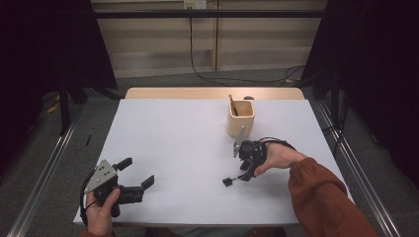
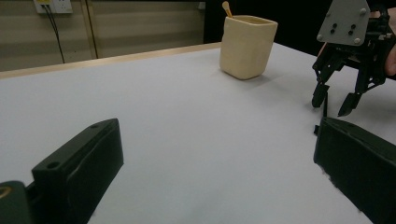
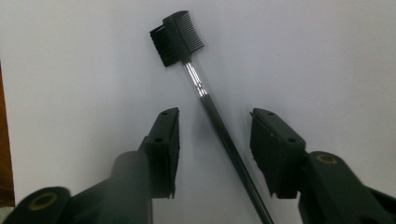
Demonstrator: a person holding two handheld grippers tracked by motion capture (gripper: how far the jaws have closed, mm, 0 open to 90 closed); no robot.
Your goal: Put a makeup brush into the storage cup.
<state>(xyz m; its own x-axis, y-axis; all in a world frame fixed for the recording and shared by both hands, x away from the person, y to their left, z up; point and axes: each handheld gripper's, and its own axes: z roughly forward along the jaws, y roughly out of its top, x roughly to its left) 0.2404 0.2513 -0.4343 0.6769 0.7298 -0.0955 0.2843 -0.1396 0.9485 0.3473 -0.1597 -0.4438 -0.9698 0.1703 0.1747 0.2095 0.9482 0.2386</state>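
A black brow comb-and-brush (image 3: 187, 60) lies flat on the white table (image 1: 173, 138), its head (image 1: 227, 181) pointing toward the front edge. My right gripper (image 3: 215, 135) points down over it with the thin handle between the two jaws. Gaps show on both sides, so the pads do not press on it. In the high view the right gripper (image 1: 245, 170) sits right of centre, in front of a cream cup (image 1: 240, 118). My left gripper (image 1: 138, 173) rests near the front left edge, open wide and empty; its own view shows the right gripper (image 2: 334, 100) and the cup (image 2: 246, 46).
A wooden stick (image 1: 231, 103) stands in the cup, leaning toward the far left. The table's bare wooden strip (image 1: 212, 93) runs along the far edge. Metal rails (image 1: 44, 173) flank the table on the floor, and black curtains hang at both sides.
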